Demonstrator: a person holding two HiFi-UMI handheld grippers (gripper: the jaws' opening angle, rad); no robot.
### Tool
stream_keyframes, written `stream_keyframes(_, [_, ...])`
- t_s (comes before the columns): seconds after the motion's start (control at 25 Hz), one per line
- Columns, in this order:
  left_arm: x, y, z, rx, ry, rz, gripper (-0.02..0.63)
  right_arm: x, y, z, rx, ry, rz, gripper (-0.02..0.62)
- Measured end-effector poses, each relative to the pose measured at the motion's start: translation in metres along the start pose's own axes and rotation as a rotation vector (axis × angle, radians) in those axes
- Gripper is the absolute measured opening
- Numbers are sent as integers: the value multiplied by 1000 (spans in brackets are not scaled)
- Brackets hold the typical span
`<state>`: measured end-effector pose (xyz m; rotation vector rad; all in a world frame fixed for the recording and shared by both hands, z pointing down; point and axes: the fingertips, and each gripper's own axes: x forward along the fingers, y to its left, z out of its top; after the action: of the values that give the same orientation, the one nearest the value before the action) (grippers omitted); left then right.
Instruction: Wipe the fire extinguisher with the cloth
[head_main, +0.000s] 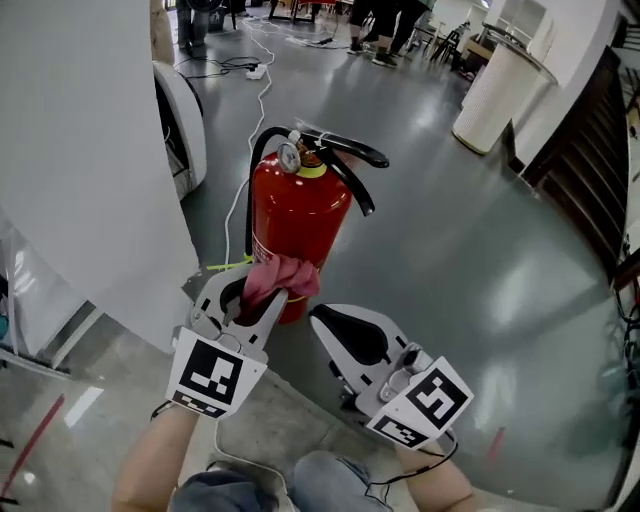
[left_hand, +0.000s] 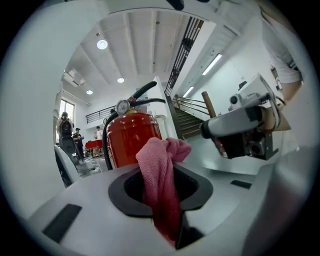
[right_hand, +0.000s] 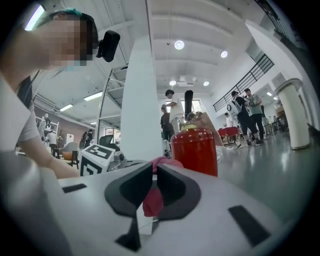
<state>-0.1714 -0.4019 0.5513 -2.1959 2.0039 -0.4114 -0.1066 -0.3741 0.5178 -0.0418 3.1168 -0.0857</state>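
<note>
My left gripper (head_main: 258, 297) pinches the pink towelling cloth (head_main: 282, 274) at the lower body of the red steel fire extinguisher (head_main: 298, 215), which stands on the grey floor (head_main: 480, 250). The right gripper (head_main: 320, 322) has its fingers pressed together, empty. I should press firmly and stroke around the cylinder.

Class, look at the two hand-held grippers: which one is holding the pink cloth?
The left hand-held gripper: its jaws clamp the pink cloth. The right hand-held gripper is shut and holds nothing.
</note>
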Motion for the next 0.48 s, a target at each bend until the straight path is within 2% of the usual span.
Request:
stream_keyframes(0.24, [-45, 9, 64, -70, -78, -49, 94, 9, 16, 52, 14, 37, -26, 37])
stream_keyframes(0.4, [-85, 13, 109, -232, -85, -38, 94, 5, 33, 98, 13, 74, -4, 37])
stream_keyframes(0.48, [-105, 10, 138, -254, -82, -40, 95, -2, 47, 125, -9, 105, 22, 37])
